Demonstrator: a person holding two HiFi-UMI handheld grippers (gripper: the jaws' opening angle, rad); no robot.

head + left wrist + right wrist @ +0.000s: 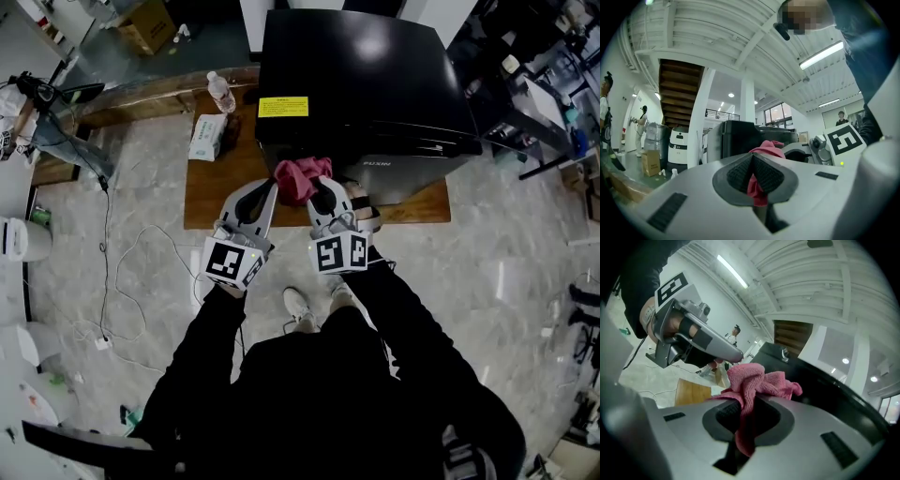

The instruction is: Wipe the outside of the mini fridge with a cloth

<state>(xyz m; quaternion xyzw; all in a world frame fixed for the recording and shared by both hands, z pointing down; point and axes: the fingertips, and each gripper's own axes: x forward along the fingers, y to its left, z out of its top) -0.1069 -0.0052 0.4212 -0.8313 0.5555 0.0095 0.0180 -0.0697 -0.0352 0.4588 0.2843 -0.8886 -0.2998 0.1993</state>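
Observation:
The black mini fridge (361, 75) stands on a low wooden platform (211, 199), with a yellow label (283, 107) on its top. Just in front of it, a bunched pink cloth (298, 178) hangs between both grippers. My left gripper (272, 186) is shut on the cloth's left part, and my right gripper (324, 184) is shut on its right part. In the left gripper view the cloth (768, 149) is pinched between the black pads (738, 172), with the fridge (740, 136) behind. In the right gripper view the cloth (754, 378) spills over the shut jaws beside the fridge (825, 385).
A tissue pack (207, 137) and a water bottle (221, 92) lie on the platform left of the fridge. Cables (122, 272) trail over the marble floor at the left. A cardboard box (145, 26) sits far back. Equipment crowds the right side.

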